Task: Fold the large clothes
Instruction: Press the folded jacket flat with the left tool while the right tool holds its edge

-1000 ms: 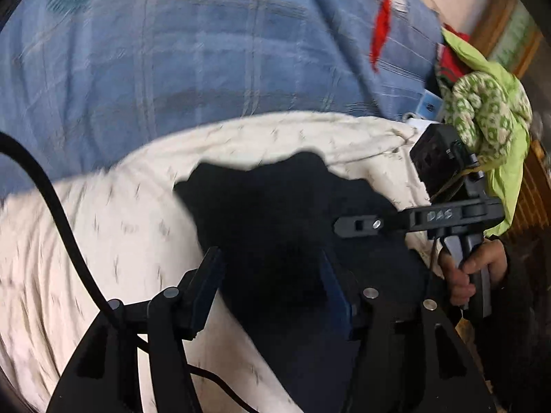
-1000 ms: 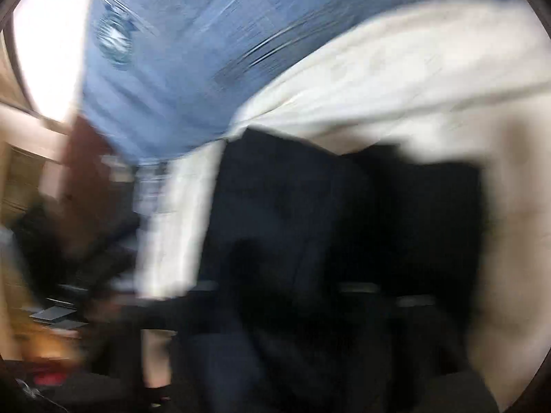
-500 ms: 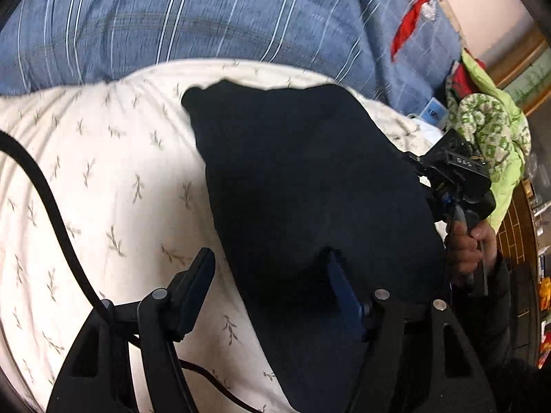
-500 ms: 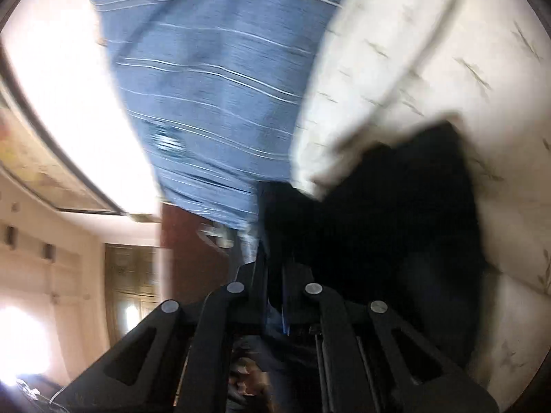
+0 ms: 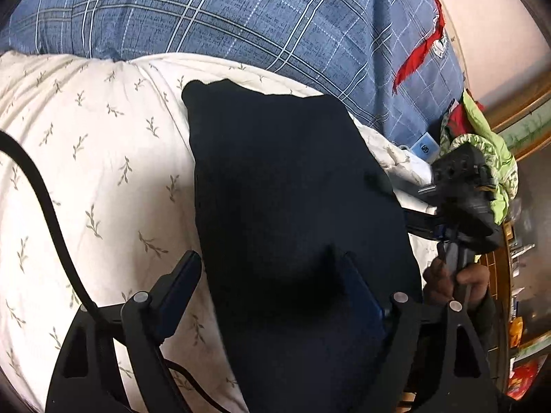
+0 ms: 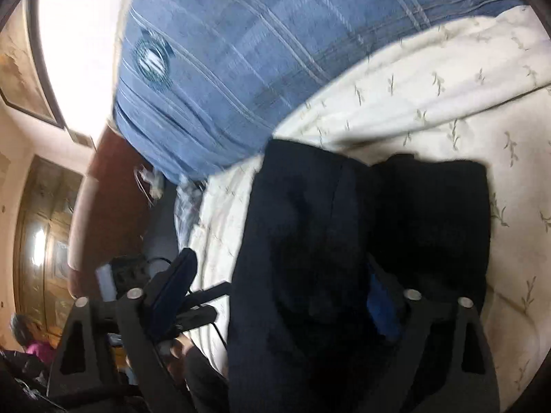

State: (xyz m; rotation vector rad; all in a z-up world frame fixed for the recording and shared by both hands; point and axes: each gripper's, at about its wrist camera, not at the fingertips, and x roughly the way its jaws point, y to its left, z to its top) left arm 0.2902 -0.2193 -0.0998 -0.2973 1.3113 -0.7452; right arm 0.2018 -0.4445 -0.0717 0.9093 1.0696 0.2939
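Since half a sec ago the right gripper [image 6: 275,282] has let go: its fingers, pinched tight then, now stand spread w/ the dark garment [image 5: 286,206] draped between them. Garment has settled flatter too, lying lengthwise on the white leaf-print sheet [image 5: 89,158], near edge hanging toward the person. Left gripper [image 5: 272,285] is spread as well, one finger on bare sheet, the other over the cloth's near end; prob. hovering, though contact is hard to judge from here. In the right cam, which is a bit blurred, the garment shows a doubled layer, so I'd guess one fold is down and both tools sit wide at the near hem to re-grab for the next. Blue plaid blanket [image 5: 261,17] lies beyond, and a green heap of clothes [image 5: 489,151] waits off to the side.
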